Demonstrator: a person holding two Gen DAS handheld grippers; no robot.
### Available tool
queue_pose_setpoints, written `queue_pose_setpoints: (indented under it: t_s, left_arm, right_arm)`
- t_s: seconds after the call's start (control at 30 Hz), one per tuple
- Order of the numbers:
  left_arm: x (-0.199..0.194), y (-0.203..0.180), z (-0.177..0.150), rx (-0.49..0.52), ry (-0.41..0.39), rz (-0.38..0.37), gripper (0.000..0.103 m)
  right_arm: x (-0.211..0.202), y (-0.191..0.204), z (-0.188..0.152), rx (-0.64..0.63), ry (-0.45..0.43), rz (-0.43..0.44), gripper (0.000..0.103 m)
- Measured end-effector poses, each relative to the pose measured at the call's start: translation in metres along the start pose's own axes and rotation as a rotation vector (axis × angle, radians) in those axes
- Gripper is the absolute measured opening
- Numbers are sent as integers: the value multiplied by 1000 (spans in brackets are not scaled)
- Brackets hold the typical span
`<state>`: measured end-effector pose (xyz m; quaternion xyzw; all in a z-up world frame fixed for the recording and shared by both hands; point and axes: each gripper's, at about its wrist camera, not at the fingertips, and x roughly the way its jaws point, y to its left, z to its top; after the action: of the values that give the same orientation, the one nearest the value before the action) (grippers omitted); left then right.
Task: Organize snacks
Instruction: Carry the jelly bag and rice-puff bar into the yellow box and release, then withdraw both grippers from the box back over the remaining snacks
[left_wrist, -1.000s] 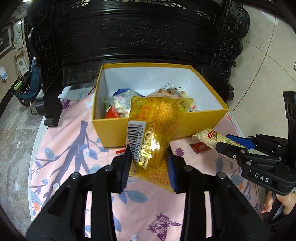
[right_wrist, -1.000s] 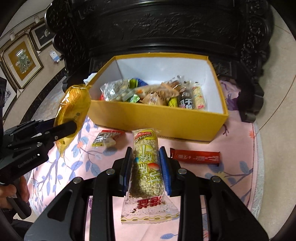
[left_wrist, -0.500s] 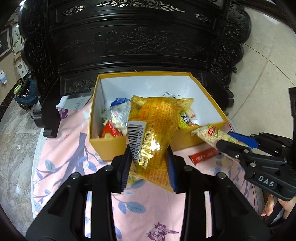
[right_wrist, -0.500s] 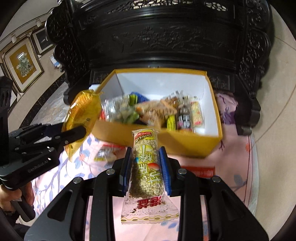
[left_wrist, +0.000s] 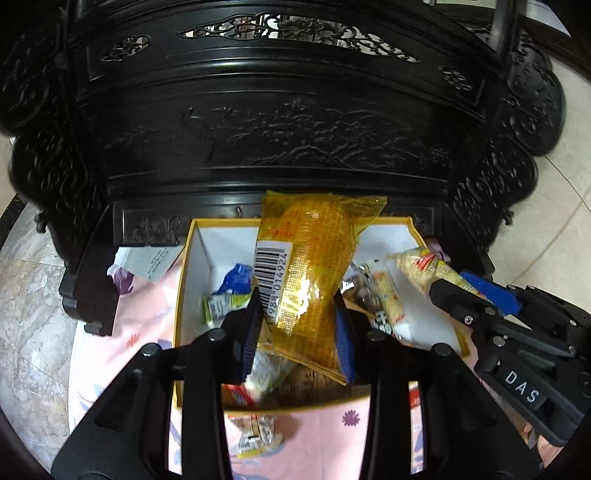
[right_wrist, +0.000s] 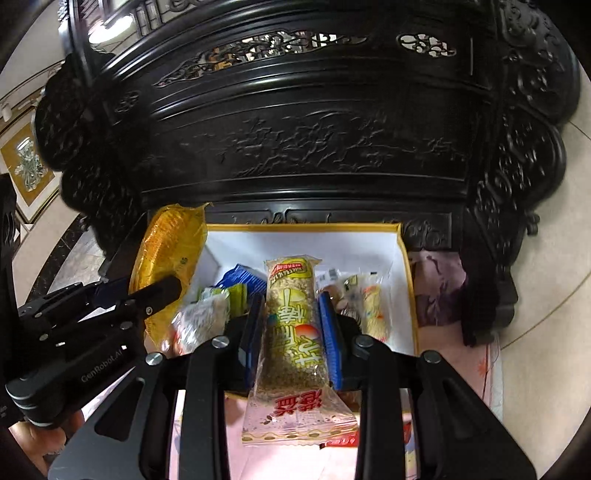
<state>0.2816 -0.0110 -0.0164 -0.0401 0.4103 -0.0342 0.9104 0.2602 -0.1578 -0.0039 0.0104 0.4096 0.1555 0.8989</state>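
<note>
My left gripper is shut on a golden-yellow snack packet with a barcode and holds it above the open yellow box. My right gripper is shut on a long rice-crisp bar in a clear wrapper with red print, also over the box. The box holds several wrapped snacks. In the left wrist view the right gripper with its bar is at the right. In the right wrist view the left gripper with the yellow packet is at the left.
The box sits on a pink floral cloth in front of a dark carved wooden cabinet. A small loose snack lies on the cloth before the box. A red bar lies under my right gripper. Paper lies left of the box.
Both grippers have moved forward and up, from in front of the box to above its open top, each still holding its snack. The views now look down into the box.
</note>
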Motion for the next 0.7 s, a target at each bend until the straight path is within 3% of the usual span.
queue_pose_setpoints:
  t_s: [0.07,0.1,0.2,0.47,0.7]
  left_arm:
    - [3,2,10,-18,-20,46,74]
    - [2,5,13,-28,-40,66,83]
    - [4,15,22,-67,-48,57,94]
    - [4,22,20,-77,-38,44,94]
    - [-21,30,-2,-47,-41,-2,95]
  right_arm:
    - [4,-4,11,14,-2,-17,58]
    - [5,-7,15,25,-5,-34,60]
    - [7,-16,25,54,-6,-39,72]
    - [14,-18,22,45,14,-39,74]
    - [-5,-20,-8,-43,41,10,74]
